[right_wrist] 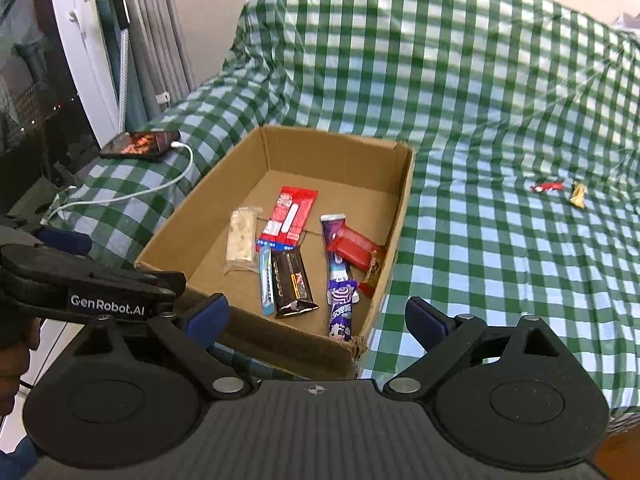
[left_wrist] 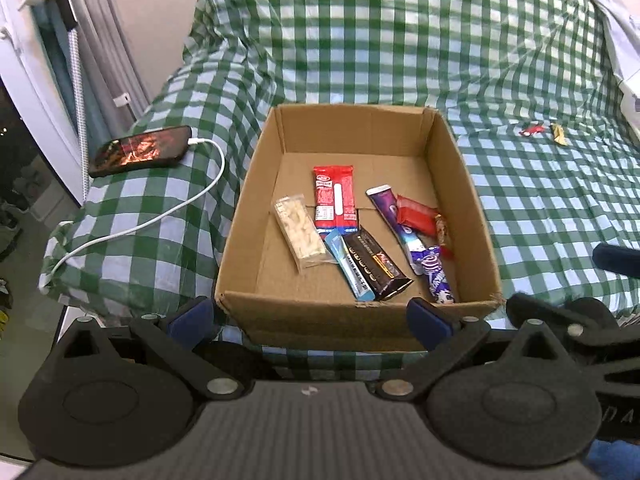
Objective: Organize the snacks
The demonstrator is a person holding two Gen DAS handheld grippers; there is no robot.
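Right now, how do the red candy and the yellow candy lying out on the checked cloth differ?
The red candy lies stretched sideways across the cloth, while the yellow candy lies angled more up and down in the right wrist view. The red candy sits nearer the cardboard box; the yellow candy lies just past it, farther from the box. The red wrapper looks longer, the yellow one stubbier. Both are small wrapped sweets outside the box, apart from each other and untouched.

Both wrist views look steeply down, sharing the cardboard box (left_wrist: 362, 220).
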